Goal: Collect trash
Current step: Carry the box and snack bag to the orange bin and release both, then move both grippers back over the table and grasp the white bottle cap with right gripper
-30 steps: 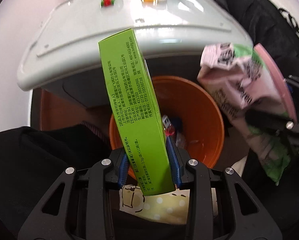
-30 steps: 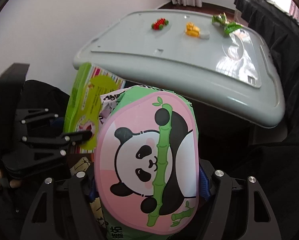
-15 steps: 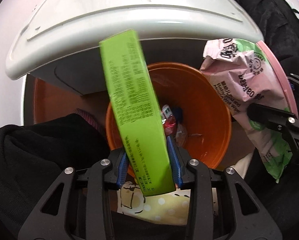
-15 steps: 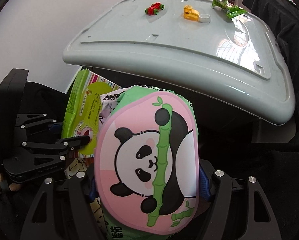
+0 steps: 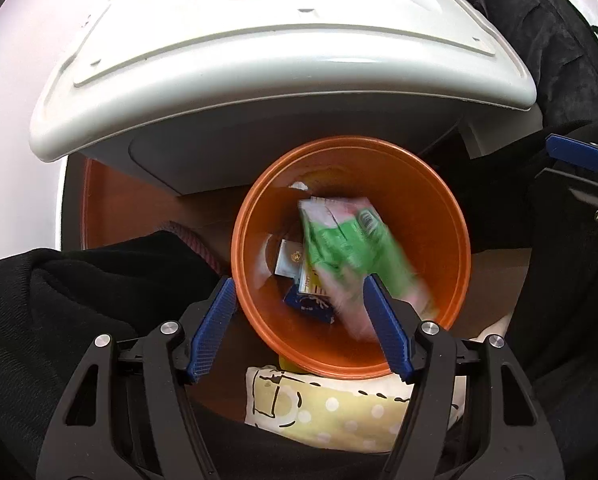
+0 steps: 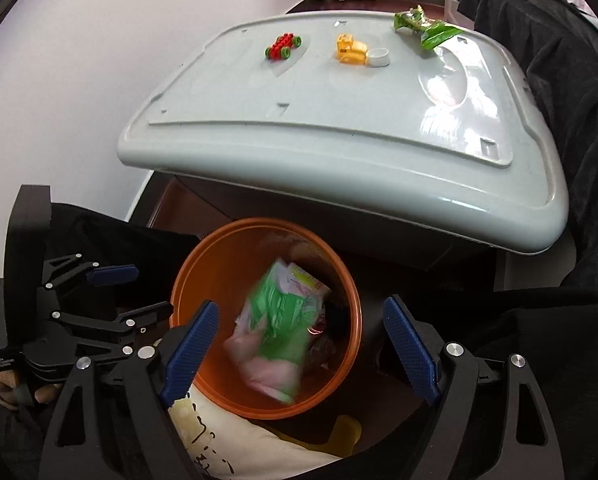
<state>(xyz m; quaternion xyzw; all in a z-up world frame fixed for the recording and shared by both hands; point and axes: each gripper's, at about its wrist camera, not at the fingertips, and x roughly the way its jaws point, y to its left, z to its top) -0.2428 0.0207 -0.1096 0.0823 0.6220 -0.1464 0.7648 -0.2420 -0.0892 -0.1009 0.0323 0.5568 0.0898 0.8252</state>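
An orange bin (image 5: pixel 451 248) (image 6: pixel 187 280) stands on the floor below a grey table. A pink and green snack bag (image 5: pixel 351 248) (image 6: pixel 279 328), blurred by motion, is inside it on top of other trash, with part of a box (image 5: pixel 309 282) beneath it. My left gripper (image 5: pixel 301 328) is open and empty just above the bin's near rim. My right gripper (image 6: pixel 299 344) is open and empty over the bin. The left gripper also shows in the right wrist view (image 6: pixel 127 292).
The grey table (image 6: pixel 339 128) carries a red toy car (image 6: pixel 282 46), a yellow toy (image 6: pixel 351 52), a white cap (image 6: pixel 379 57) and a green wrapper (image 6: pixel 427 30). A yellow dotted cushion (image 5: pixel 339 412) lies below the bin. Black fabric hangs at the right.
Both grippers opened. The green box left the left gripper and the panda snack bag left the right gripper; both dropped into the orange bin.
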